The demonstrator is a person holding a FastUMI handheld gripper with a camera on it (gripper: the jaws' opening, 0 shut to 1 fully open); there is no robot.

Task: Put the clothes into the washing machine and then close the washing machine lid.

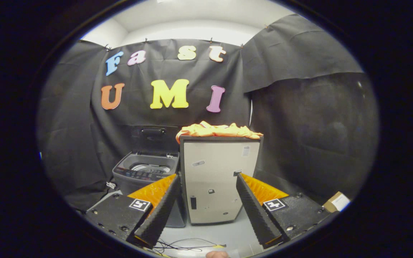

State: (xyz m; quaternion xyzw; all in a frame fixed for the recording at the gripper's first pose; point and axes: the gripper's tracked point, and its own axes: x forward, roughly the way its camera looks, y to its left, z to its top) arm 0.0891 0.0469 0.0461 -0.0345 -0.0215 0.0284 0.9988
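The one view rides on the gripper (207, 175) and looks forward along its two fingers, which stand spread apart with nothing between them — held low and roughly level, well back from the furniture. It faces the booth's black cloth wall squarely, a pale cabinet (221, 179) straight ahead beyond the fingers, the washing machine (145, 173) just beside it — fisheye bending takes in floor (210, 233) and ceiling alike
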